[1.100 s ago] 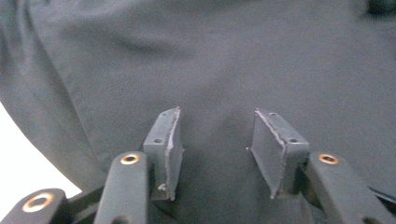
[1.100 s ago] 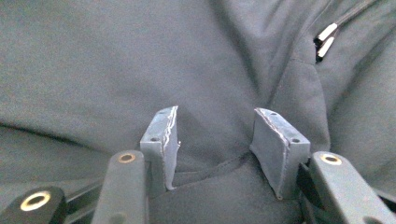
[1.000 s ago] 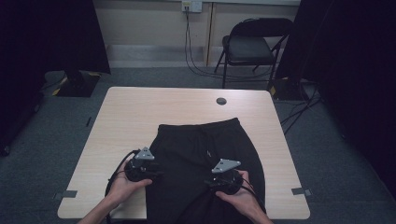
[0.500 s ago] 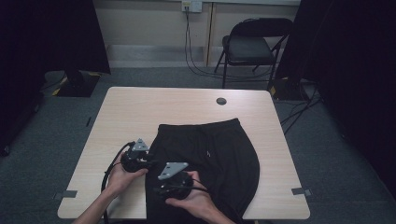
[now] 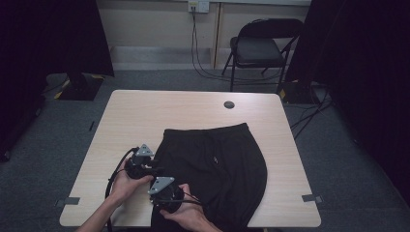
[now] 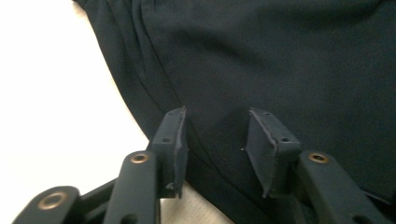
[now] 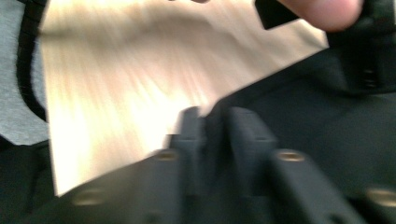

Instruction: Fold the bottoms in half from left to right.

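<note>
**Right tool crosses to the left hem**

Since a second ago, the right tool [image 5: 167, 193] has swung from the shorts' right side to their left edge, beside the left tool [image 5: 141, 164]; its jaws have just been closing and now pinch the black shorts [image 5: 217, 169]. Left tool's jaws stand half apart over the fabric edge, gripping nothing. Shorts lie at the light wooden desk's [image 5: 159, 116] 6 o'clock. A round grommet [image 5: 229, 104] sits at 12; a folding chair [image 5: 263, 43] stands beyond on grey carpet. No writing is legible.
</note>
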Demonstrator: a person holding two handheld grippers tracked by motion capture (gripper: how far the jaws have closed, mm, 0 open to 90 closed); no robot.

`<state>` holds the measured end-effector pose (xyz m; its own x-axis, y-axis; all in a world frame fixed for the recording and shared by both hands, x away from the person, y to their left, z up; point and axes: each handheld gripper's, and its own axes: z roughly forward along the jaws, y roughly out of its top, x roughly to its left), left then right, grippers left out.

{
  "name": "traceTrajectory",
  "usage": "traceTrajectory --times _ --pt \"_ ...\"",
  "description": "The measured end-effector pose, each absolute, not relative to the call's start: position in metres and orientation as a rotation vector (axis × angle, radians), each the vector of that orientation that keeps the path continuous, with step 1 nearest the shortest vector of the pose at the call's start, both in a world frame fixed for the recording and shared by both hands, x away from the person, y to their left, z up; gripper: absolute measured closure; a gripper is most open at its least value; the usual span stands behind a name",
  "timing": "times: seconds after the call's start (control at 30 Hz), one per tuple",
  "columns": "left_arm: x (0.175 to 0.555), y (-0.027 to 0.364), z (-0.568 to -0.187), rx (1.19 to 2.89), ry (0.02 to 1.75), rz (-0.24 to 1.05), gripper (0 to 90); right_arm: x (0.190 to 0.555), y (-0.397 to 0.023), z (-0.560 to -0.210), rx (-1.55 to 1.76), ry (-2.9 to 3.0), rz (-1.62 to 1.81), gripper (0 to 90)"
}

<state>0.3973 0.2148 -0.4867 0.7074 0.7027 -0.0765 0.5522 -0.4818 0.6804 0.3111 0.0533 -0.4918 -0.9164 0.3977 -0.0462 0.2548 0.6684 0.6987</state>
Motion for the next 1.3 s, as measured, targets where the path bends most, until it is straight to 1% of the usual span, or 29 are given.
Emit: traceTrajectory --times 0.07,0.13,0.17,0.2,0.3,0.37,0.43,0.6,0.63,0.7,0.8,0.87,0.93,0.97,1.0,1.07,1.1,1.2,1.23,1.3 --pt "0.397 0.218 -0.482 2.172 0.959 0.293 53.1 0.312 0.049 -0.49 0.558 2.683 1.112 88.6" --pt "0.396 0.221 -0.476 2.088 0.985 0.279 49.6 0.312 0.041 -0.483 0.588 2.665 1.178 88.9" --pt "0.396 0.221 -0.476 2.088 0.985 0.279 48.9 0.312 0.037 -0.478 0.589 2.648 1.206 88.9" --pt "0.394 0.223 -0.471 2.036 0.993 0.28 48.6 0.311 0.033 -0.473 0.597 2.633 1.226 88.9" --pt "0.391 0.22 -0.467 2.019 0.959 0.275 46.8 0.31 0.012 -0.457 0.61 2.579 1.265 88.9" --pt "0.39 0.218 -0.466 2.018 0.942 0.271 45.2 0.31 -0.007 -0.45 0.638 2.561 1.269 88.9" --pt "0.391 0.21 -0.466 2.035 0.936 0.278 43.7 0.31 -0.022 -0.451 0.66 2.548 1.239 88.8" --pt "0.398 0.196 -0.478 2.131 0.936 0.251 42.9 0.313 -0.051 -0.473 0.728 2.584 1.121 88.0" --pt "0.399 0.193 -0.48 2.132 0.949 0.241 42.9 0.313 -0.054 -0.477 0.733 2.591 1.109 86.3" --pt "0.4 0.187 -0.484 2.161 0.938 0.237 42.9 0.313 -0.055 -0.481 0.747 2.588 1.091 77.8" --pt "0.399 0.183 -0.488 2.201 0.929 0.235 42.9 0.314 -0.049 -0.478 0.761 2.565 1.123 58.3" --pt "0.399 0.184 -0.488 2.199 0.93 0.227 42.9 0.317 -0.041 -0.475 0.753 2.564 1.155 51.5" --pt "0.399 0.185 -0.487 2.189 0.936 0.224 42.1 0.321 -0.033 -0.477 0.759 2.571 1.158 49.1" --pt "0.4 0.192 -0.483 2.151 0.967 0.231 42.1 0.322 -0.028 -0.48 0.754 2.572 1.116 49.0" --pt "0.401 0.196 -0.48 2.124 0.985 0.226 42.1 0.322 -0.026 -0.484 0.726 2.58 1.097 50.9" --pt "0.404 0.206 -0.475 2.064 1.033 0.236 41.2 0.319 -0.024 -0.491 0.709 2.583 1.045 60.6" --pt "0.406 0.211 -0.472 2.046 1.054 0.234 40.4 0.318 -0.026 -0.491 0.701 2.569 1.043 66.9" --pt "0.418 0.22 -0.465 2.018 1.077 0.25 40.2 0.319 -0.034 -0.486 0.731 2.541 1.095 82.4" --pt "0.424 0.22 -0.462 2.004 1.093 0.265 40.2 0.319 -0.035 -0.485 0.732 2.538 1.113 85.1" --pt "0.435 0.218 -0.463 1.995 1.086 0.262 40.2 0.319 -0.036 -0.482 0.73 2.534 1.131 87.2"
